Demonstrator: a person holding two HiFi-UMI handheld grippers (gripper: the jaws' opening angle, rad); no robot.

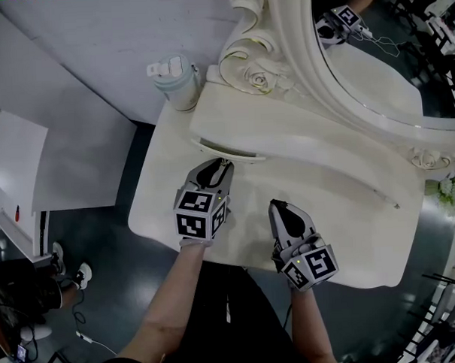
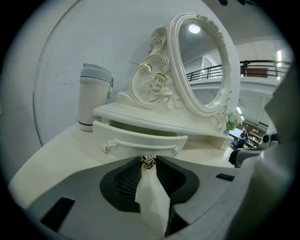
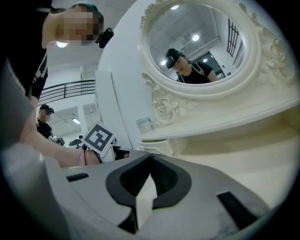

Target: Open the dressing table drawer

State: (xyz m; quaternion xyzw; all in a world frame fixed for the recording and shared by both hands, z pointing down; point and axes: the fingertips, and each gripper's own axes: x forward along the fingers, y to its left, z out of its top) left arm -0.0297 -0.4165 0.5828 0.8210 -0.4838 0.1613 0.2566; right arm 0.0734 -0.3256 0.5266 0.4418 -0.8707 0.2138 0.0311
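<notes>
- Two jaws of the left hand-held gripper [image 1: 225,163] pinch the small metal knob [image 2: 148,162] on the front of the drawer [image 2: 140,139].
- The drawer stands partly pulled out from under the raised shelf [image 2: 140,115] below the oval mirror [image 1: 372,50], towards the left end of the white tabletop [image 1: 349,209].
- The right hand-held gripper [image 3: 151,157], jaws closed with nothing between them, is held over the tabletop, apart to the right.
- A pale lidded bottle [image 1: 174,80] stands at the tabletop's back-left corner, just beside the shelf.
</notes>
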